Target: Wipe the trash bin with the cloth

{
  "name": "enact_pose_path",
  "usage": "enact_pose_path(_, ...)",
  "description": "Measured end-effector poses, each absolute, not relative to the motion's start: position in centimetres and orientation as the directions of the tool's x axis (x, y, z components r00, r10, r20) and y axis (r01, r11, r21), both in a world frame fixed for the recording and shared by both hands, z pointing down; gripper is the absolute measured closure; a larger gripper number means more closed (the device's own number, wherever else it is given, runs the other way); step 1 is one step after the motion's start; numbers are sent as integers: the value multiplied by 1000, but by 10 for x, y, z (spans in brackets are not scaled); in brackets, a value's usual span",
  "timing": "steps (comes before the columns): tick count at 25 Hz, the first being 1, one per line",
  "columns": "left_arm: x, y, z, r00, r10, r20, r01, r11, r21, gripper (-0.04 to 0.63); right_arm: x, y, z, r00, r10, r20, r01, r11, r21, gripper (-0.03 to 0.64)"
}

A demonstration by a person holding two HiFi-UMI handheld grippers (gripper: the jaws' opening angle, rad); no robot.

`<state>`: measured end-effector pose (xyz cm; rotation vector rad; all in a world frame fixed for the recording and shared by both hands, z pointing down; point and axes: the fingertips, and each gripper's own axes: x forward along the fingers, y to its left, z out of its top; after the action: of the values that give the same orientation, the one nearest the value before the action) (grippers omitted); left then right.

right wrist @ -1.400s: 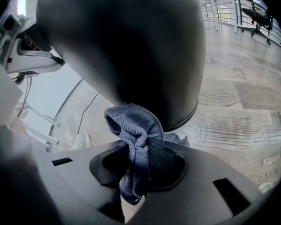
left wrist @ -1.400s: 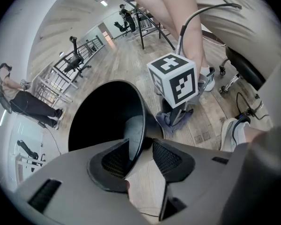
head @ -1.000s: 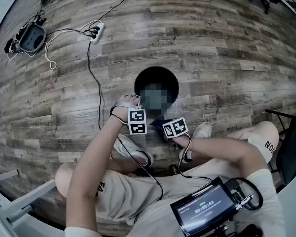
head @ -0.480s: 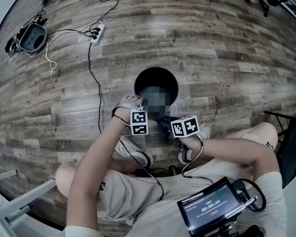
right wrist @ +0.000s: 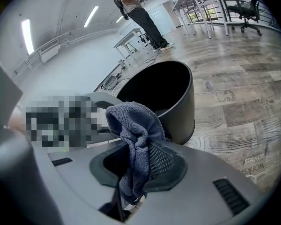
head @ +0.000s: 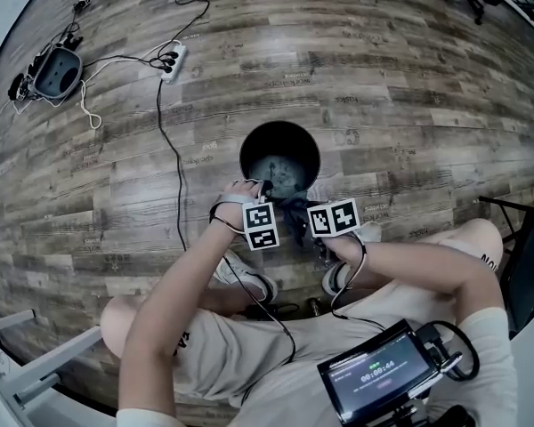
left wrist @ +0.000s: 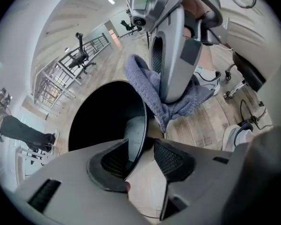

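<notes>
Right tongs (right wrist: 139, 161), gripping the cloth (right wrist: 133, 125), have neared the trash bin (right wrist: 178, 102), its rim pinched by left tongs (left wrist: 141, 154); screen (head: 374, 376) reads 00:00:44.

Bright, even indoor light fills all three views; in the right gripper view it comes from long white ceiling strip lights (right wrist: 27, 35), which burn out to pure white; shadows on the grey-brown wood-plank floor (head: 409, 87) are faint and soft-edged; the inside of the round black plastic trash bin (head: 252, 154) reads deep black in the gripper views, though the head view shows a pale sheen on its bottom; strong fisheye bends the planks, and the corners go black; the blue-grey knitted cloth (right wrist: 136, 139) is sharp; the grey shells of the left gripper (left wrist: 141, 144) and right gripper (right wrist: 136, 165), close to the lens, look slightly soft.
</notes>
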<state>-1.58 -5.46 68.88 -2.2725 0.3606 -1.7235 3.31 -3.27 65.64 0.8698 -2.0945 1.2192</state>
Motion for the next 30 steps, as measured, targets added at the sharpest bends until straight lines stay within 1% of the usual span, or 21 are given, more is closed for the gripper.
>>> enact_pose_path(5,-15,-53,687,269,-348,898,-30,-935,-354,414,31,-41,672,-620,-254,742,-771,371,-518,537)
enact_pose_path(12,-17,-51,689,271,-370,888,34,-919,-394,428,24,-43,703,-597,-246,764,-778,410,-476,537)
enact_pose_path(19,-17,-50,687,278,-362,890,51,-919,-390,436,30,-44,748,-558,-264,787,-797,436,-419,537)
enact_pose_path(25,-18,-51,687,280,-359,891,60,-919,-389,440,33,-47,790,-515,-286,808,-821,436,-368,537)
enact_pose_path(30,-17,-51,686,286,-360,888,61,-918,-391,440,34,-46,816,-490,-298,819,-841,410,-354,537)
